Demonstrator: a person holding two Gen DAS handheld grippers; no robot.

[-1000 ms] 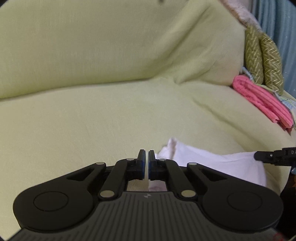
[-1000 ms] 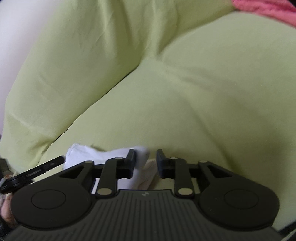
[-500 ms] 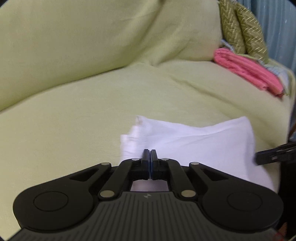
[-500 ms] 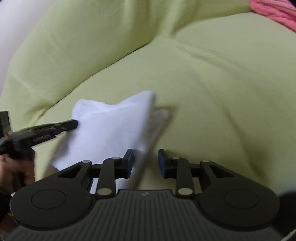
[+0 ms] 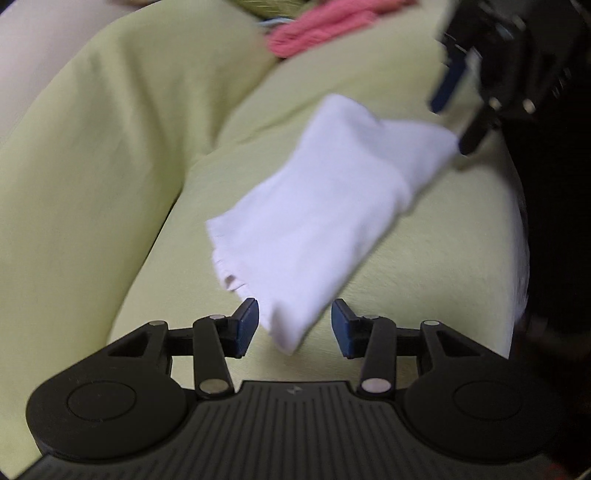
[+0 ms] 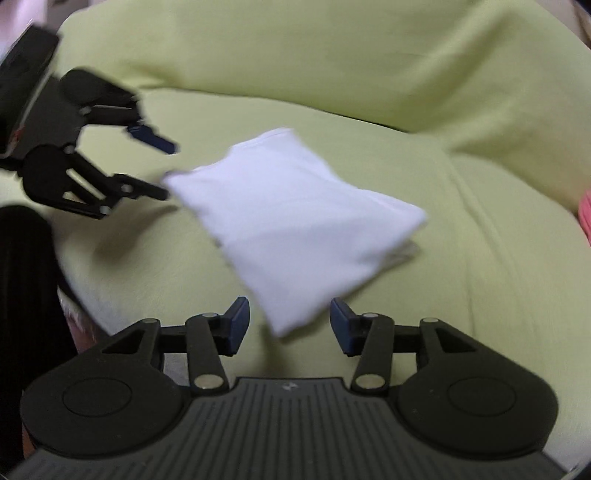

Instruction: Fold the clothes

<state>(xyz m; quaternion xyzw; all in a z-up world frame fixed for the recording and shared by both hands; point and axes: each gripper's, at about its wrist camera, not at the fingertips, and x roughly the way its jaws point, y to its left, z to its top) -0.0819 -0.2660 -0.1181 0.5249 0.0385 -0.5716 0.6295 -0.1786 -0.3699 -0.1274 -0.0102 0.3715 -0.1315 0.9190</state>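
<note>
A folded white cloth [image 5: 325, 221] lies blurred on the light green sofa seat [image 5: 424, 295]. My left gripper [image 5: 294, 326] is opening. One corner of the cloth sits between its blue pads [image 5: 247, 325], and neither pad touches it. In the right wrist view the same white cloth [image 6: 295, 218] has its near corner between the fingers of my right gripper [image 6: 289, 326], whose jaws are also opening and stand clear of the fabric. Each gripper shows in the other's view: the right gripper [image 5: 456, 114] at the cloth's far corner, the left gripper [image 6: 162, 166] at the cloth's left edge.
The sofa back [image 6: 369, 55] rises behind the seat under a green cover. A folded pink cloth [image 5: 321, 26] rests further along the sofa, its edge at the right of the right wrist view [image 6: 585, 214]. A dark sleeve [image 6: 26, 295] fills the lower left.
Both grippers have rolled and swung apart to opposite corners of the cloth. The left jaws, shut before, now stand apart, and the right jaws are wider. The white cloth is released.
</note>
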